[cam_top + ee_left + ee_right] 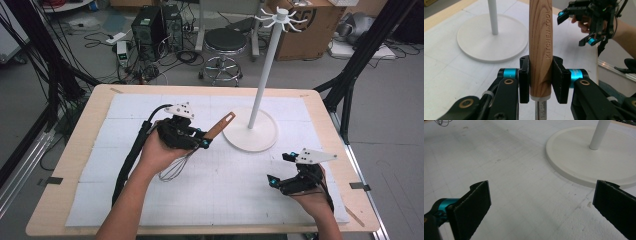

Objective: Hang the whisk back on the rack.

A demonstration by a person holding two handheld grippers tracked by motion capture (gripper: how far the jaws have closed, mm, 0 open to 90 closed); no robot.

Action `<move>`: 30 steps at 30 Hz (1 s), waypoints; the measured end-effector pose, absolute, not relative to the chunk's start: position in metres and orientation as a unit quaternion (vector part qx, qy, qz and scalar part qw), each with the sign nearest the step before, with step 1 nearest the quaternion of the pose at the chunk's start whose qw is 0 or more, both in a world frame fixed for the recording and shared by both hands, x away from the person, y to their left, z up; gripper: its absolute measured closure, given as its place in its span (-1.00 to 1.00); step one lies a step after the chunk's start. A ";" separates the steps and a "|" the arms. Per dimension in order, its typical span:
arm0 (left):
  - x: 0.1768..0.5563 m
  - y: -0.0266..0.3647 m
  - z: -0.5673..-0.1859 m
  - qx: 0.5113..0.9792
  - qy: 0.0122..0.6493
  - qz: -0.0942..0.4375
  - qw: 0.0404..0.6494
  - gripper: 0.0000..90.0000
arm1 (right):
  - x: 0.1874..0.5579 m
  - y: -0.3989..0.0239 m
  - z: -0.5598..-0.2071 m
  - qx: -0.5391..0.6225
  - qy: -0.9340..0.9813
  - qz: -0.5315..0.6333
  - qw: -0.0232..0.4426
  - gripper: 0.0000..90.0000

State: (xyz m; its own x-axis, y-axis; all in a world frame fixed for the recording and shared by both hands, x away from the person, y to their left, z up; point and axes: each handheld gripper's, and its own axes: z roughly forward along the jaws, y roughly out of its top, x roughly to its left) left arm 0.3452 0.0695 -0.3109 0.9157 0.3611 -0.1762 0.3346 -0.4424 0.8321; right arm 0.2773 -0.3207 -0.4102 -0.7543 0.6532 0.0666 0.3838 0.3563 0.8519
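I see the whisk (pixel 540 47) handle as varnished wood with a clear grain and stamped lettering; below it sits a pale plastic collar and a shiny steel stem, and its wires (pixel 174 170) look like thin bright metal. My left gripper (pixel 540 81) has matt black plastic arms, brass-coloured rivets, glossy blue anodised sleeves and ribbed rubbery pads (pixel 559 80). The right gripper (pixel 541 205) pads look like coarse black foam. The stand (pixel 584 157) is smooth, matt white. The mat (pixel 511 182) looks like grainy white foam, pitted. The table (pixel 82 145) rim is pale matt wood.
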 end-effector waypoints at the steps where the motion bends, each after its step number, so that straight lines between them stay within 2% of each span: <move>1: 0.345 0.069 -0.310 0.849 0.204 0.014 0.488 0.57 | 0.277 -0.321 -0.410 0.320 0.811 0.468 0.144 -0.99; 15: 0.352 0.060 -0.289 0.833 0.184 -0.008 0.522 0.57 | 0.278 -0.323 -0.408 0.320 0.809 0.472 0.144 -0.99; 30: 0.363 0.046 -0.250 0.823 0.155 -0.005 0.547 0.57 | 0.277 -0.327 -0.407 0.323 0.804 0.477 0.147 -0.99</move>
